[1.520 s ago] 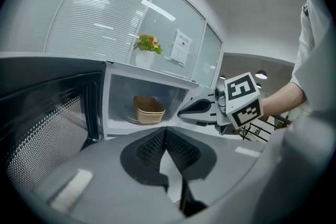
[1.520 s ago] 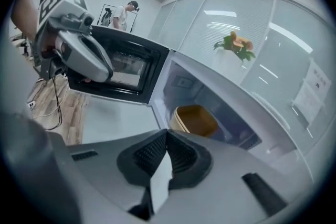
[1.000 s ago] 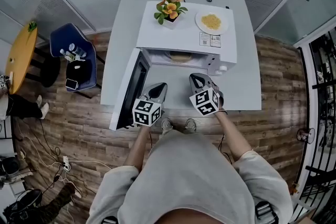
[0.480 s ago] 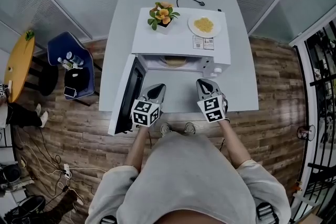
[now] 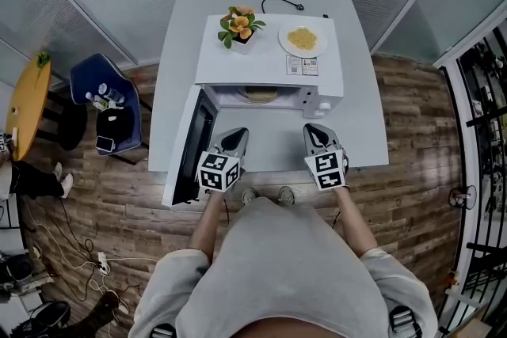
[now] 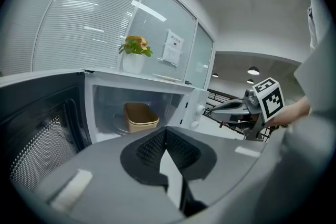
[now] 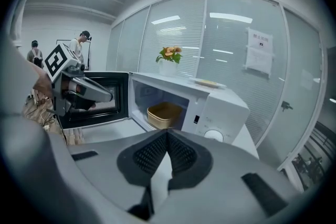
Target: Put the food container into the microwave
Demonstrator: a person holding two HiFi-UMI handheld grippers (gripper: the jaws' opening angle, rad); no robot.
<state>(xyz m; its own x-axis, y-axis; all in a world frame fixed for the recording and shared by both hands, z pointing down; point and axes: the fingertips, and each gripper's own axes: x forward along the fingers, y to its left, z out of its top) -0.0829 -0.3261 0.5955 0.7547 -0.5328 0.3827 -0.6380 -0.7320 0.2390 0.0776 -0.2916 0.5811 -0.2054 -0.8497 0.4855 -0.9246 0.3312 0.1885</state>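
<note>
A person seen from above wears a loose, light grey short-sleeved top (image 5: 277,265) and pale shoes (image 5: 251,190). Each hand carries a hand-held two-jaw tool. The left gripper (image 5: 239,131) and the right gripper (image 5: 315,127) both have a tapering, glossy dark grey body. Behind each body sits a white cube printed with black square markers: the left marker cube (image 5: 219,170) and the right marker cube (image 5: 328,170). In the gripper views, each tool's jaws are broad, smooth grey plastic shells. Black rubbery pads (image 6: 152,148) with a fine grid of small bumps line the inner faces, set in a rounded black recess.
</note>
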